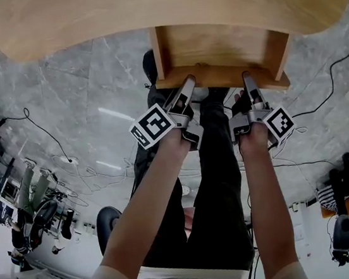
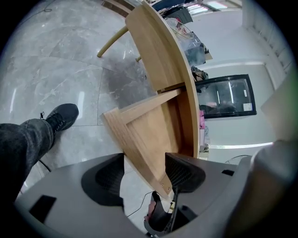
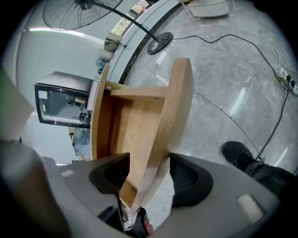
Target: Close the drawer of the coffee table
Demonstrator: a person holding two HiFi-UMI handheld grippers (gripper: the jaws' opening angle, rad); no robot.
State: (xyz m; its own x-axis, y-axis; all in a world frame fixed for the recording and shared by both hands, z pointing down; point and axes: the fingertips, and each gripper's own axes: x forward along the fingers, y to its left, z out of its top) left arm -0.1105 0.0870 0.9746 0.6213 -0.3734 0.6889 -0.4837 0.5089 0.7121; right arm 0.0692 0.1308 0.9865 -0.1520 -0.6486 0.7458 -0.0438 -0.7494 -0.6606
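Observation:
The wooden coffee table [image 1: 145,12] fills the top of the head view, and its drawer [image 1: 220,53] stands pulled out toward me. My left gripper [image 1: 189,84] sits at the left part of the drawer's front panel [image 1: 217,77], my right gripper [image 1: 251,84] at the right part. In the left gripper view the front panel [image 2: 139,148] runs between the jaws of the left gripper [image 2: 145,174], with floor showing beside one pad. In the right gripper view the panel [image 3: 170,116] also passes between the spread jaws of the right gripper [image 3: 150,174]. Both grippers are open around the panel.
The person's legs in black trousers [image 1: 212,182] stand right below the drawer, one black shoe [image 2: 63,116] on the grey marble floor. Cables [image 1: 47,139] trail over the floor at left and right. A fan base [image 3: 158,42] and a black-framed cabinet [image 2: 228,95] stand beyond the table.

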